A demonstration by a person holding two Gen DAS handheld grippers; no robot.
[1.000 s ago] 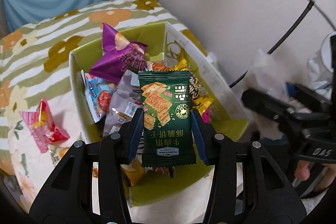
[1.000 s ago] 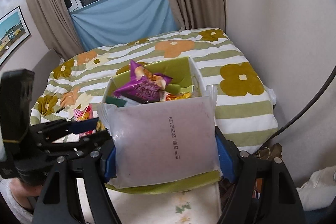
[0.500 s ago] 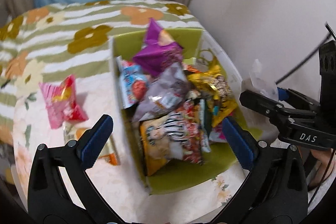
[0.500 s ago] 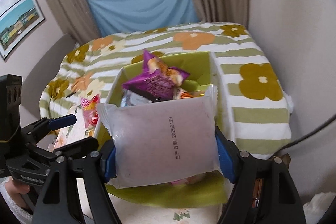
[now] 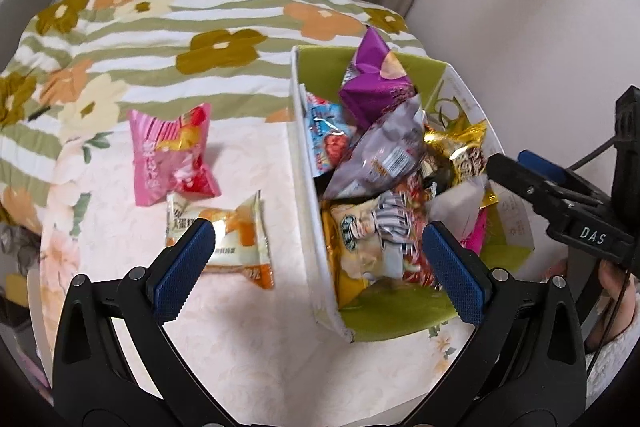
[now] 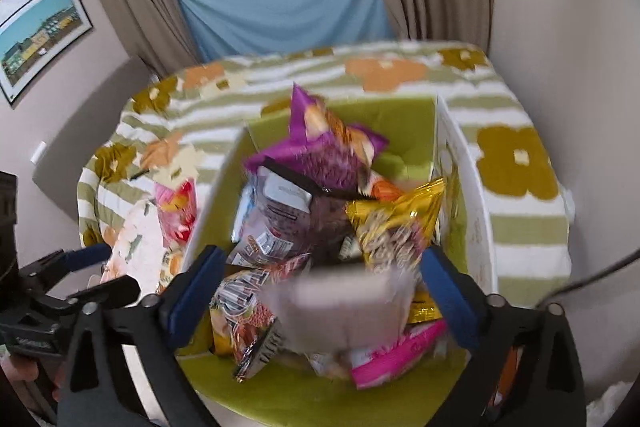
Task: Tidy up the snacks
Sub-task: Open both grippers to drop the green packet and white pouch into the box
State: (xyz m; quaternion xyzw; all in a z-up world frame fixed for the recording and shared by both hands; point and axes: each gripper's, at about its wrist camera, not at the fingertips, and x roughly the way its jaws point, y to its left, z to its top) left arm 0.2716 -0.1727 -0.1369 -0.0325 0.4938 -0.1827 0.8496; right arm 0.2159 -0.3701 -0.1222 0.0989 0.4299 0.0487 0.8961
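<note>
Both jaws stand wide apart, as I read it. On my left gripper (image 5: 318,269) nothing sits between the blue pads (image 5: 185,269); it hangs over the left wall of the box (image 5: 308,211), one finger above the cloth (image 5: 224,339), the other above the heap inside. My right gripper (image 6: 326,291) has just been opening, and the pale packet (image 6: 340,311) lies blurred between its fingers, its edges clear of both pads, so I count it as let go, over the near end of the box (image 6: 404,123).

From the left wrist I see the box crammed: a purple bag (image 5: 376,87) standing up at the far end, a grey pack (image 5: 384,155) leaning below it, a gold wrapper (image 5: 460,147) to the right, a yellow bag (image 5: 360,239) near the front. Two snacks lie outside on the cloth, left of the box: a pink pack (image 5: 172,155) and, just beside it and nearer me, an orange-and-white pack (image 5: 228,235) partly behind my left finger. At that view's right edge the right gripper shows above the box.
</note>
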